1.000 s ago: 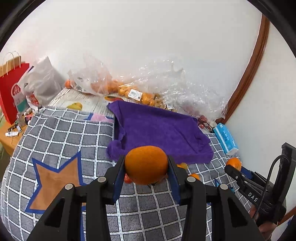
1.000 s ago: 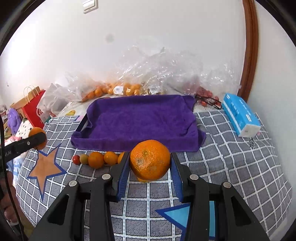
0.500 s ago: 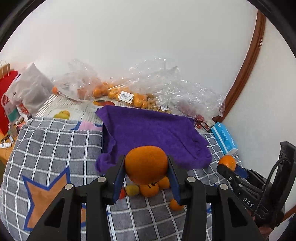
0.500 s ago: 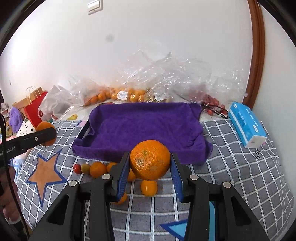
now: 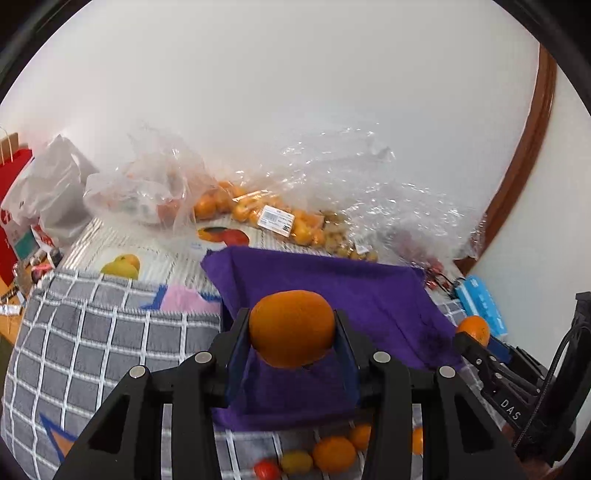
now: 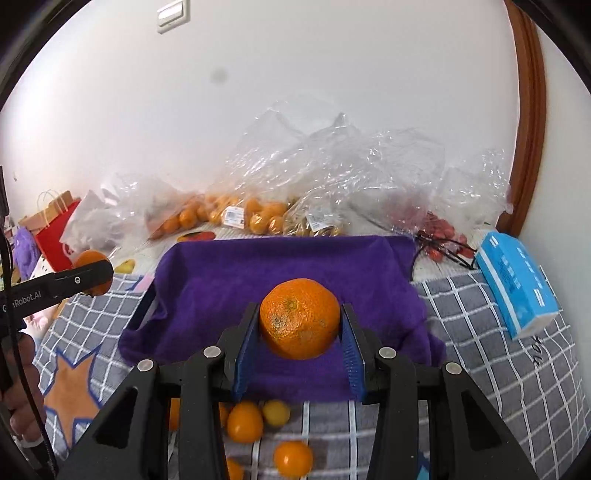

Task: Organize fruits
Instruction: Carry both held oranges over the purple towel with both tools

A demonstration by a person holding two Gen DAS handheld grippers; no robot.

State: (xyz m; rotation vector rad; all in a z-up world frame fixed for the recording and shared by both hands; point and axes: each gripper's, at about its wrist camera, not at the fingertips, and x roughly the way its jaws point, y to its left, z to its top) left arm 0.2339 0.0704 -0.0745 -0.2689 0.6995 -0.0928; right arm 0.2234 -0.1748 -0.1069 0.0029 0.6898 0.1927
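Both grippers have advanced over the purple towel (image 6: 280,269). The left gripper (image 5: 291,332) clamps an orange (image 5: 291,326); the right gripper (image 6: 300,325) clamps a mandarin (image 6: 300,318).

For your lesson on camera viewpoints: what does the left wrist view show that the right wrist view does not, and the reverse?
Only the left wrist view shows a small red tomato among the loose fruit. Only the right wrist view shows a wall switch and a hand. Both show a purple towel, a blue tissue pack, and each gripper shut on an orange.
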